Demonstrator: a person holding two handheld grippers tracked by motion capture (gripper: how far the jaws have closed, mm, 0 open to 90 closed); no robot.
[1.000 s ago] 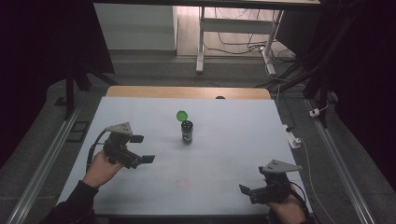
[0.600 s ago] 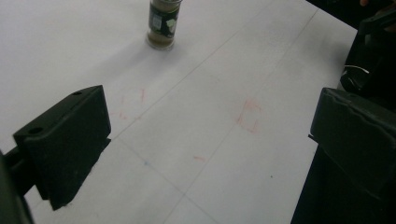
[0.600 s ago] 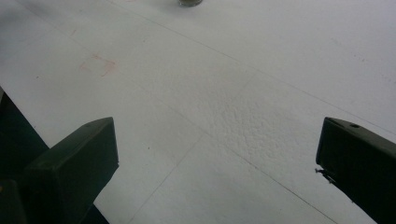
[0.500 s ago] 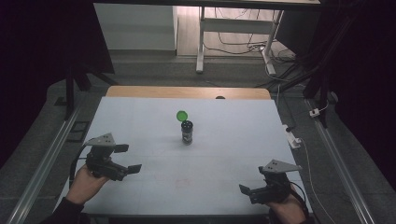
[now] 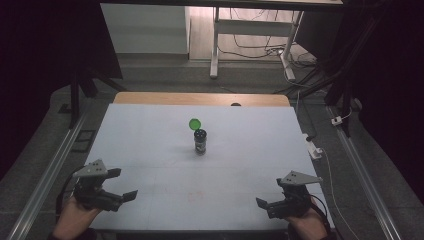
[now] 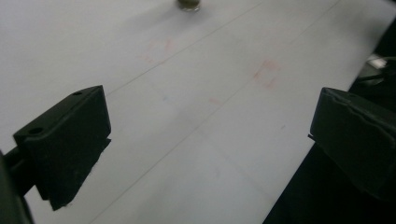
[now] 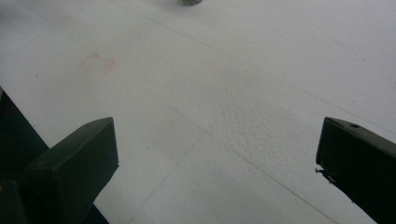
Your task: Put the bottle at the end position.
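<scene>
Black jaws stand wide apart and empty on the left gripper point(image 5: 116, 192), low at the frame's lower left. At centre, the small dark bottle point(image 5: 200, 141) stands upright on the white table point(image 5: 150, 130), its green flip cap point(image 5: 194, 123) open. It is well apart from both grippers, up and inward. The right gripper point(image 5: 270, 205), lower right, likewise gapes empty, about equally far.

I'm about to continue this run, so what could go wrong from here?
The small bottle stands alone mid-table with its green cap flipped open, so a sideways nudge could topple it and spill whatever is inside. Both the left gripper and the right gripper sit open at the near table edge, far from it; a long reach may arrive misaligned.
</scene>
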